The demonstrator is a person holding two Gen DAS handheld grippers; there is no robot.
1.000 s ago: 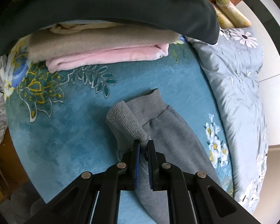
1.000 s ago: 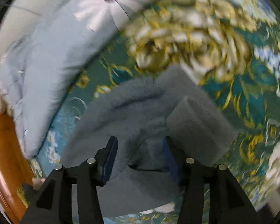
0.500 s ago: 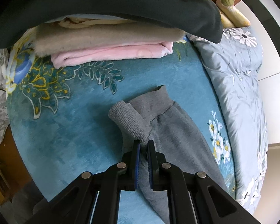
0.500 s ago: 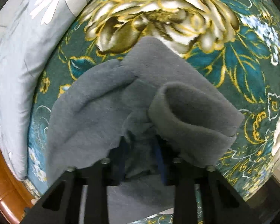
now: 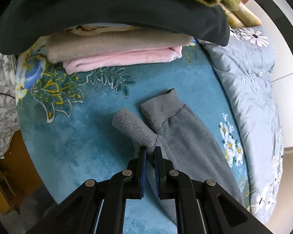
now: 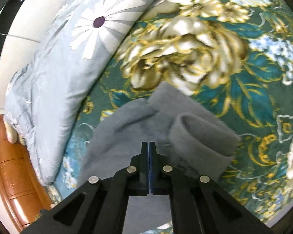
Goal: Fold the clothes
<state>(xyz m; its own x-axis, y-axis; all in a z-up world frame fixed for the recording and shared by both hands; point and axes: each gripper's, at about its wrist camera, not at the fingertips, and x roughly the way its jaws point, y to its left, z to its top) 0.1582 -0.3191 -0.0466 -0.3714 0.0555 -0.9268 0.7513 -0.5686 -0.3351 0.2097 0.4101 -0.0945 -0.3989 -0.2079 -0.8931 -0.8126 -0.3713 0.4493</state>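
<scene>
Grey fleece trousers [image 5: 189,142] lie on a teal floral blanket [image 5: 68,136]. One ribbed cuff [image 5: 162,109] lies flat. The other cuff [image 5: 132,126] stands up as a tube, and my left gripper [image 5: 150,152] is shut on the cloth just below it. In the right wrist view the other end of the trousers [image 6: 123,130] lies bunched, with a rolled fold [image 6: 201,138] to the right. My right gripper [image 6: 148,145] hangs over this cloth with its jaws closed flush together. No cloth shows between its pads.
A stack of folded clothes [image 5: 117,46], pink at the bottom and dark green on top, stands at the far side of the blanket. A grey-blue flowered quilt [image 5: 254,81] [image 6: 58,62] lies alongside the trousers. A wooden bed frame [image 6: 11,165] runs at the left edge.
My right gripper's jaws closed from wide apart around the grey cloth to flush shut, and it drew back across the bed. My left gripper kept its grip, the raised cuff shifting slightly.
</scene>
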